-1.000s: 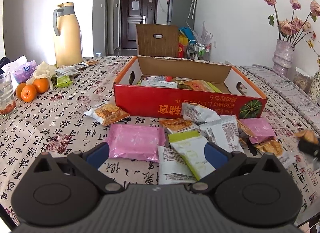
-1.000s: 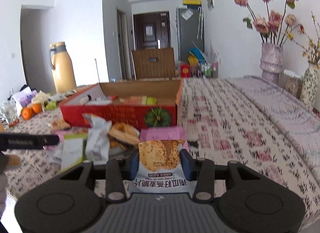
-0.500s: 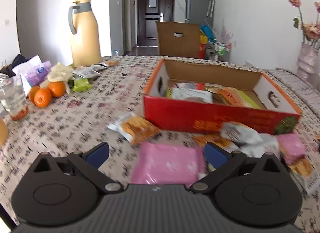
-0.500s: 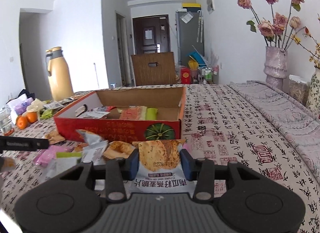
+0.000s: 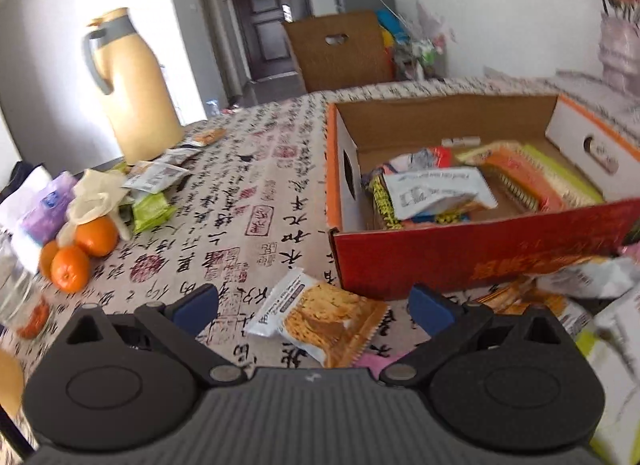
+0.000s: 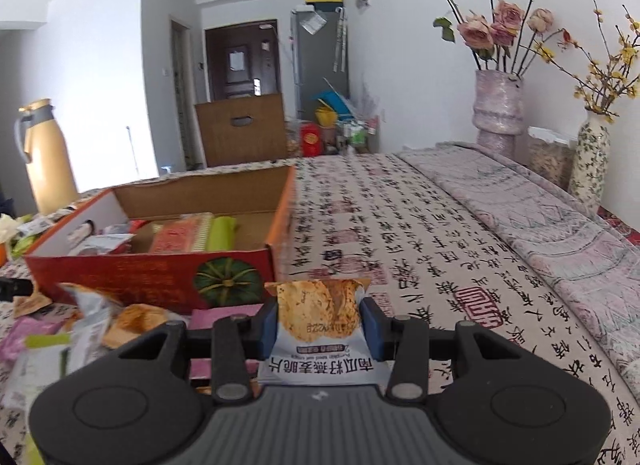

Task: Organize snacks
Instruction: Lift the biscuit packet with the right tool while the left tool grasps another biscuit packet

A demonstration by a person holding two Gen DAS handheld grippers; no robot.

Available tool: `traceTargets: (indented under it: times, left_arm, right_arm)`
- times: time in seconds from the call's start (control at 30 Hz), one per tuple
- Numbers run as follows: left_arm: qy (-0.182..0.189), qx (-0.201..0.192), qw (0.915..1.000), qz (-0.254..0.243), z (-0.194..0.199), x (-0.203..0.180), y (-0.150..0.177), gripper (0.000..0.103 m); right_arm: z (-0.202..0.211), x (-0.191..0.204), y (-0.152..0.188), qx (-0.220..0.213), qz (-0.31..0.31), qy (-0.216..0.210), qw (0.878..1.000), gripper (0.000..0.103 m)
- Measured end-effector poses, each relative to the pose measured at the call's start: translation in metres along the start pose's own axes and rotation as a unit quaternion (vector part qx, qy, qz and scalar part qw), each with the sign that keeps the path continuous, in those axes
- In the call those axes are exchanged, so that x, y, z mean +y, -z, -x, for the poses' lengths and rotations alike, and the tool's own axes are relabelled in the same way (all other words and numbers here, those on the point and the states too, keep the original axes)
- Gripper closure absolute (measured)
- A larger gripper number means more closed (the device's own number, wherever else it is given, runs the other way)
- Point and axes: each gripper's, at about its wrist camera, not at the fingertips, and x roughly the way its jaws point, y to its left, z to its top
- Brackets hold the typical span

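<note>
A red cardboard box (image 5: 460, 261) (image 6: 120, 269) with several snack packets inside stands on the patterned tablecloth. In the left wrist view my left gripper (image 5: 316, 307) is open above an orange-and-white cracker packet (image 5: 320, 321) that lies flat in front of the box's left corner; nothing is between its pads. In the right wrist view my right gripper (image 6: 320, 323) is shut on a white-and-orange cracker packet (image 6: 318, 317), held off the table just right of the box's front right corner. A loose heap of packets (image 6: 80, 325) (image 5: 580, 285) lies in front of the box.
A yellow thermos jug (image 5: 132, 89), oranges (image 5: 80, 253), a glass (image 5: 16, 297) and more wrappers (image 5: 156, 177) sit at the left. Flower vases (image 6: 498, 105) (image 6: 592, 161) stand at the table's far right. A brown chair back (image 6: 240, 129) is behind the table. Bare tablecloth (image 6: 440, 245) lies right of the box.
My left gripper has swung left, from over the pink and green packets to over the lone cracker packet by the box's left corner. My right gripper has carried its packet closer to the box.
</note>
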Motion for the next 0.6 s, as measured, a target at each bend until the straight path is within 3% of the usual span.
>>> traceTargets:
  times: [0.2,0.37,0.6]
  left_arm:
    - [0.031,0.015,0.9986,-0.040,-0.022,0.004,0.004,0.000]
    - [0.064,0.033,0.9972,-0.021,-0.036,0.017,0.003,0.001]
    - [0.100,0.053,0.9935,-0.002,-0.043,0.023,0.004,0.023]
  right_arm:
    - [-0.016,0.006,-0.006,0.014,0.003,0.027,1.000,0.061]
    - [-0.026,0.015,-0.008,0.023,0.010,0.036,0.999,0.061]
    - [-0.031,0.023,-0.012,0.029,0.013,0.046,0.998,0.060]
